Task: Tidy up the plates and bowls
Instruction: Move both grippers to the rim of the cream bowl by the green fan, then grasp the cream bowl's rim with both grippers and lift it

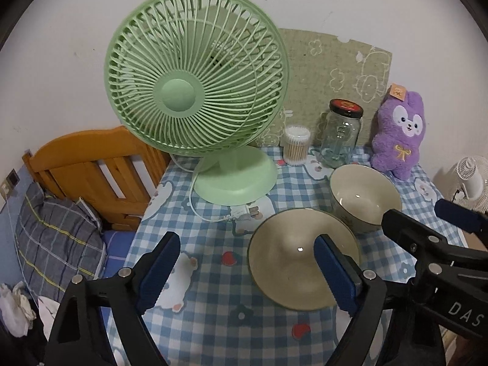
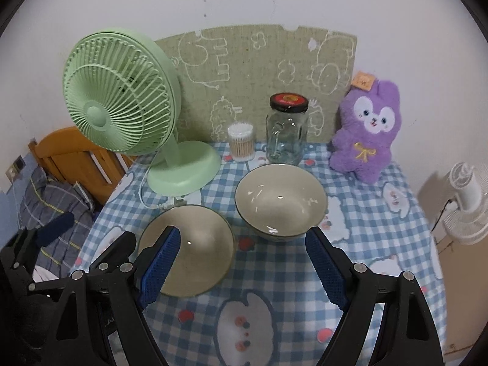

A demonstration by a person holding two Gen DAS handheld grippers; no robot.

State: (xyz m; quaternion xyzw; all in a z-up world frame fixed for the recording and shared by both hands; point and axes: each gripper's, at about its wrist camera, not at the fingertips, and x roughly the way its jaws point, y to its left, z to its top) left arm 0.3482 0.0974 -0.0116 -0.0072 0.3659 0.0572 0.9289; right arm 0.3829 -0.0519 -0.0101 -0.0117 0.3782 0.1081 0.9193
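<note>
Bedhead (image 2: 76, 155): wooden, off the bench's left edge, a plaid pillow (image 2: 55, 201) below it.
Fan (image 2: 122, 106): green, at the back-left corner of the bench (image 2: 274, 289); its cord trails toward the middle, clear of the crockery.
Left claw (image 1: 244, 270): jaws wide apart, nothing held; its right pad shows in front of the shallow bowl, contact not clear. Probably lined up to straddle that rim.
Shallow bowl (image 2: 195, 250): cream, dark rim, mid-bench, left of centre, upright and empty.
Cotton-swab tub (image 2: 241, 141): back edge, beside the jar.
Glass jar (image 2: 286, 131): red-and-black lid, back edge, just behind the deep bowl.
Deep bowl (image 2: 280, 201): cream, upright, empty, just right of and behind the shallow bowl; whether the rims touch is unclear. The pair sit close, likely for nesting.
Right claw (image 2: 244, 262): jaws wide apart, empty, above the cloth in front of the deep bowl.
Plush toy (image 2: 366, 134): purple, back-right corner, propped against the wall mat (image 2: 259, 70).
White fan (image 2: 466, 201): off the right edge.
</note>
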